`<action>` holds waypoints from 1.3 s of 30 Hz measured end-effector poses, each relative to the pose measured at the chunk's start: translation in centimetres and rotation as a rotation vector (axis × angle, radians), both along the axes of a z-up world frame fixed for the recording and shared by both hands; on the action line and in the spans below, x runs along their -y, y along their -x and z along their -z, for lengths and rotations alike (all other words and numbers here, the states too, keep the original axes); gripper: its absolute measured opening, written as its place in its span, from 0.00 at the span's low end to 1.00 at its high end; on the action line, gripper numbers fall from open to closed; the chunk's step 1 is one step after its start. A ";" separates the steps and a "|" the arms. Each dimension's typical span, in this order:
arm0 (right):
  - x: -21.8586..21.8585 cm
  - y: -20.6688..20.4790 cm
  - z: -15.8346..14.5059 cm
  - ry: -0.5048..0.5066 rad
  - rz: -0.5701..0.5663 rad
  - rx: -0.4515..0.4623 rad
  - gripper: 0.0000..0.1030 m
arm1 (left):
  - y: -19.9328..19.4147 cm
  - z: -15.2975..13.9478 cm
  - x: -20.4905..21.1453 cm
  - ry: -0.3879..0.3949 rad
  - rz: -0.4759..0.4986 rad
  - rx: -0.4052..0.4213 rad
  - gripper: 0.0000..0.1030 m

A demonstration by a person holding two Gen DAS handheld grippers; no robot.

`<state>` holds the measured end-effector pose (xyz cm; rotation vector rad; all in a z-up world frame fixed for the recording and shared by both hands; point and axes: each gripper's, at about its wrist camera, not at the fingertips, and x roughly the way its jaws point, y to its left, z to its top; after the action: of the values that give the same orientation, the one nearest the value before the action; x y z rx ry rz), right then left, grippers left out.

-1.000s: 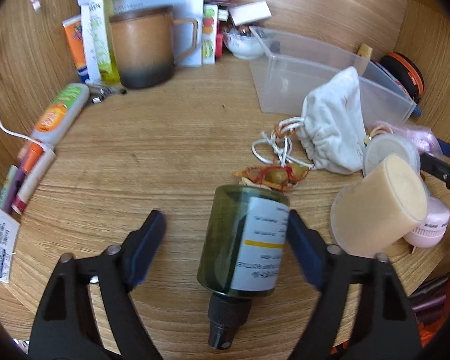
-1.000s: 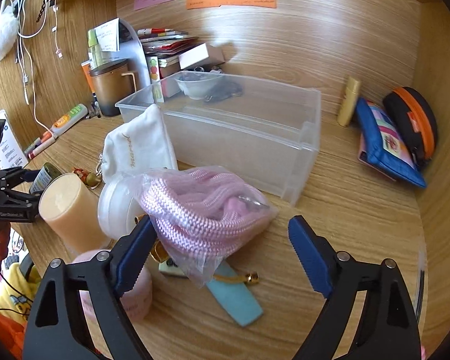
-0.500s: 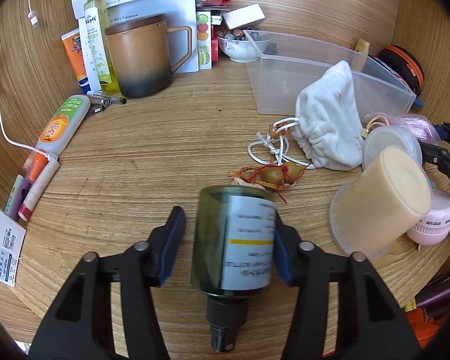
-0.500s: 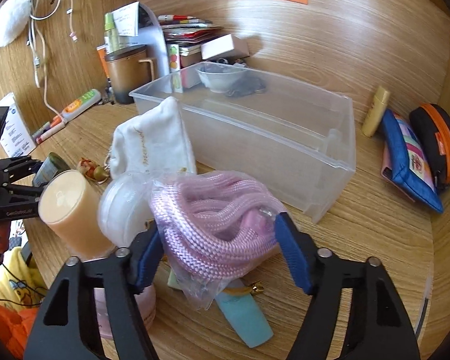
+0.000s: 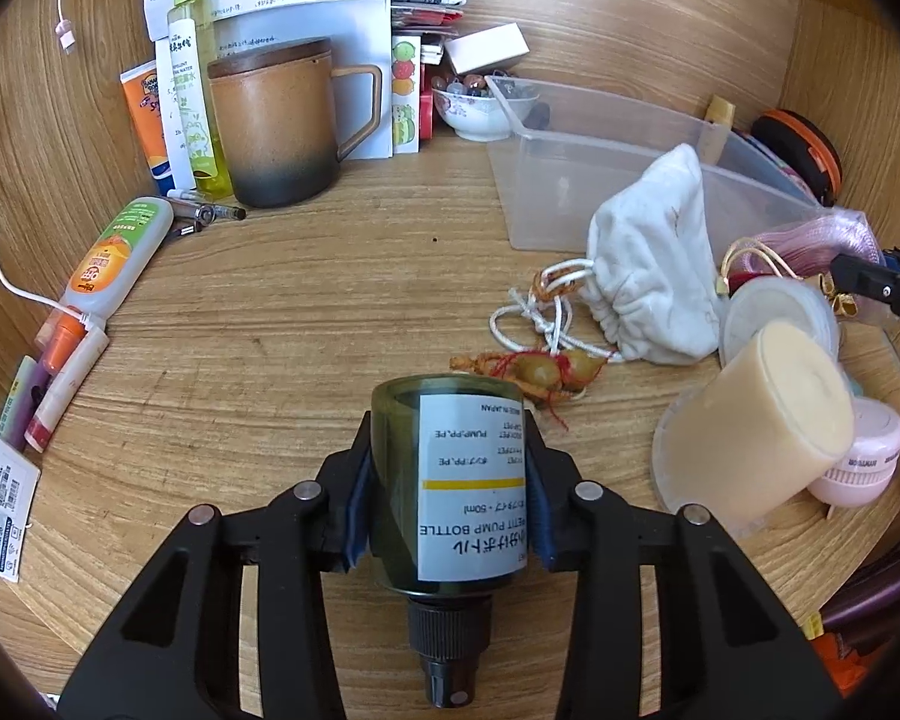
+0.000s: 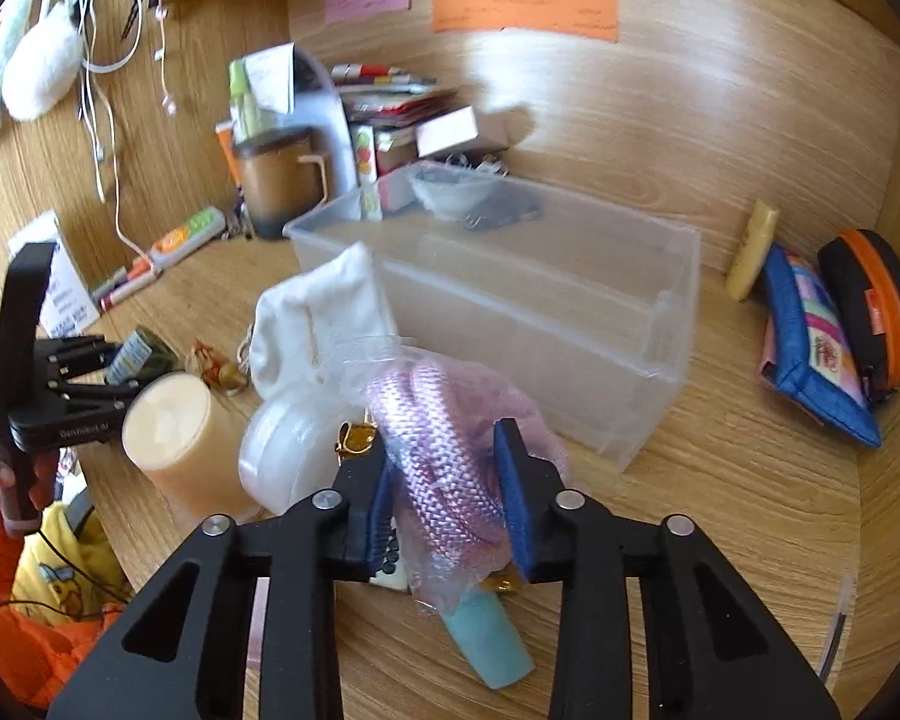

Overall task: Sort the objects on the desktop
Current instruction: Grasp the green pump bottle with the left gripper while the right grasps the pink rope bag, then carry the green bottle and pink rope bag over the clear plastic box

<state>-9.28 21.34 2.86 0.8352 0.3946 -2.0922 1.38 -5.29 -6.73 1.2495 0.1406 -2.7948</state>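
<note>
L gripper [image 5: 447, 516] is closing, blue fingers [image 5: 355, 507] pressed on both sides of the green pump bottle [image 5: 450, 480], which lies on its side on the wood counter [image 5: 270, 324], black pump cap toward the cam, white label up. Just beyond the bottle's base: a small charm w/ red thread [image 5: 540, 369], then a white drawstring pouch [image 5: 654, 282] leaning against the clear plastic bin [image 5: 570, 180]. To the bottle's right a cream-coloured cylinder [image 5: 756, 420] lies tilted, w/ a pink jar [image 5: 864, 462] beside it and a round white lid [image 5: 774, 312] behind. Back left: brown mug [image 5: 276, 126], tall yellow-green spray bottle [image 5: 189, 78], orange-green tube [image 5: 114, 258] lying flat. R gripper [image 6: 444, 492] is closing too, fingers [image 6: 513, 498] narrow and squeezing the bagged pink rope [image 6: 444, 462], a coil in clear plastic film that sits on a pale blue flat item [image 6: 492, 642], close in front of the bin [image 6: 570, 312]. Right-wrist view is blurred. White pouch [image 6: 324, 312] and white lid [image 6: 288, 450] sit left of the rope; blue pouch [image 6: 810, 348] and black-orange case [image 6: 870, 300] lean at the right wall. L gripper [image 6: 99, 369] shows at far left of that view, w/ the bottle [image 6: 144, 354] in it.
</note>
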 end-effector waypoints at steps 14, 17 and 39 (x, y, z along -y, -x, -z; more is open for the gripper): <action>-2.5 0.6 -2.9 0.056 0.080 -0.039 0.20 | 0.8 -4.1 -0.3 0.010 0.022 -0.104 0.40; -2.7 0.3 -4.0 0.061 0.075 -0.059 0.20 | 1.1 -5.1 -0.6 0.021 0.034 -0.120 0.40; -2.4 0.4 -10.2 0.126 0.046 -0.140 0.20 | 6.0 -13.1 -2.6 0.005 0.195 -0.190 0.40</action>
<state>-9.63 23.70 13.11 0.6323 0.3167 -2.2005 -4.63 -2.72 6.33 1.0473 0.0233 -3.0761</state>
